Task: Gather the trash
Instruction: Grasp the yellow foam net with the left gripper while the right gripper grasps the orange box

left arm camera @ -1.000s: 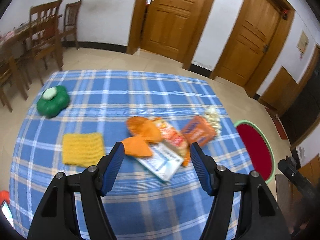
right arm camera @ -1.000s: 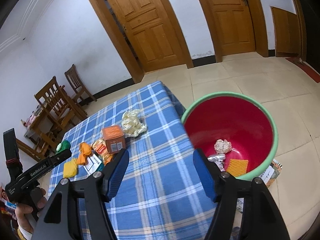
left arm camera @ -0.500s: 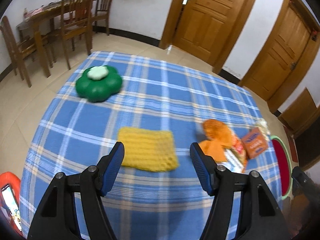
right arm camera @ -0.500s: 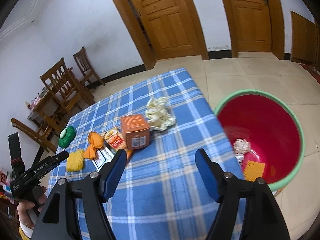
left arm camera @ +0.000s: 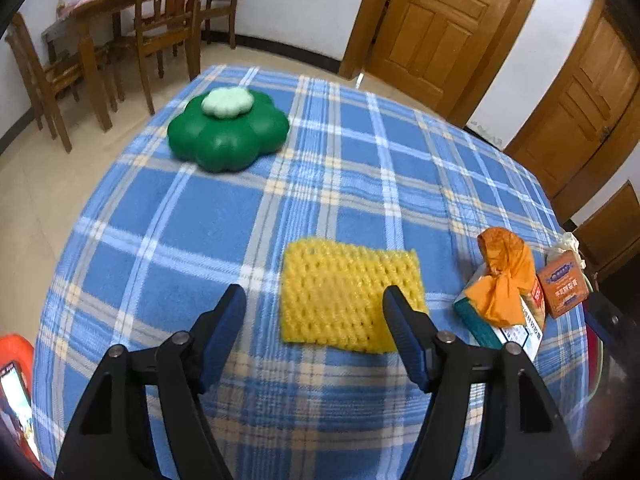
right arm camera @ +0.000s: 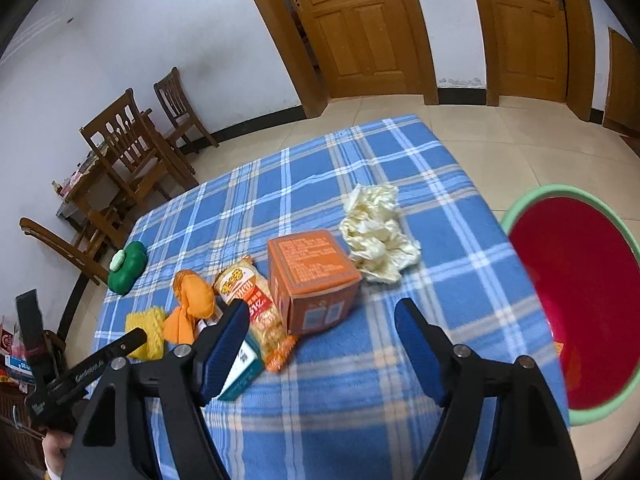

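My left gripper (left arm camera: 314, 312) is open and empty, low over the blue plaid table (left arm camera: 340, 184), with a yellow foam net (left arm camera: 344, 300) lying just ahead between its fingers. My right gripper (right arm camera: 322, 324) is open and empty, just short of an orange box (right arm camera: 310, 280). Beside the box lie a crumpled cream wrapper (right arm camera: 378, 232), a snack packet (right arm camera: 250, 296), an orange bag (right arm camera: 190, 308) and a teal-and-white carton (right arm camera: 240, 372). The red bin with a green rim (right arm camera: 580, 300) stands on the floor right of the table.
A green flower-shaped container (left arm camera: 228, 130) sits at the table's far left. Wooden chairs (left arm camera: 160, 28) and a dining table stand beyond it. Two wooden doors (right arm camera: 352, 28) line the far wall. A red object with a phone (left arm camera: 14, 392) is at lower left.
My left gripper swung left from the trash pile and came down close to the yellow foam net. My right gripper turned from the bin toward the orange box and closed in on it.
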### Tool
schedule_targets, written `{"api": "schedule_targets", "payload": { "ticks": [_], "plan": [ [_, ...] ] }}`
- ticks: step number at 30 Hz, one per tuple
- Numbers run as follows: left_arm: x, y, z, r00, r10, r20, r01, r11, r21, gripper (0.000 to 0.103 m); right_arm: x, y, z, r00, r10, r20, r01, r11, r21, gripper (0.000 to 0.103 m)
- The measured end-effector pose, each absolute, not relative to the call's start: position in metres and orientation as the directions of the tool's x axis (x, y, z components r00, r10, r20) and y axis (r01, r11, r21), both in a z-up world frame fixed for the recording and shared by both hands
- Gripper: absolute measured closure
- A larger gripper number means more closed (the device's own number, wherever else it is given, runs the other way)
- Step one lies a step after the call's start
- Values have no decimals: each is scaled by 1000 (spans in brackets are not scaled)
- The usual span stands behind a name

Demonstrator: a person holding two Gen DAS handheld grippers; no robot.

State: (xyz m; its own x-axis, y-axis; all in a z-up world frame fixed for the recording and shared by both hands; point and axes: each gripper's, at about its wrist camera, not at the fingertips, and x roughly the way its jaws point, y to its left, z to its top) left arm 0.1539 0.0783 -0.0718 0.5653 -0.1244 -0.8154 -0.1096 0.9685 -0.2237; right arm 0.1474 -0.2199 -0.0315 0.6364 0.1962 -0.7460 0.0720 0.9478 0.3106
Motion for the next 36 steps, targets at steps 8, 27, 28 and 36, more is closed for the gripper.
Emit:
{"api": "schedule_targets", "payload": {
  "ticks": [8,27,28,36],
  "plan": [
    [155,63,-71,575,-177,-799,-27,972,-235,31,163,-212,-37,636,187,-749,78,950,303,26],
    [151,44,-71,588,-314,-746,155,948,-277,79,166,-198,-47,644,114,-757,137,956,260,46],
    [151,43,-71,586,-320,-745,158,946,-282,80,164,-198,-45,646,115,-755,135,956,261,46],
    [148,40,-68,586,-325,-743,159,945,-287,88,141,-194,-27,677,127,-725,105,958,265,48]
  ]
}}
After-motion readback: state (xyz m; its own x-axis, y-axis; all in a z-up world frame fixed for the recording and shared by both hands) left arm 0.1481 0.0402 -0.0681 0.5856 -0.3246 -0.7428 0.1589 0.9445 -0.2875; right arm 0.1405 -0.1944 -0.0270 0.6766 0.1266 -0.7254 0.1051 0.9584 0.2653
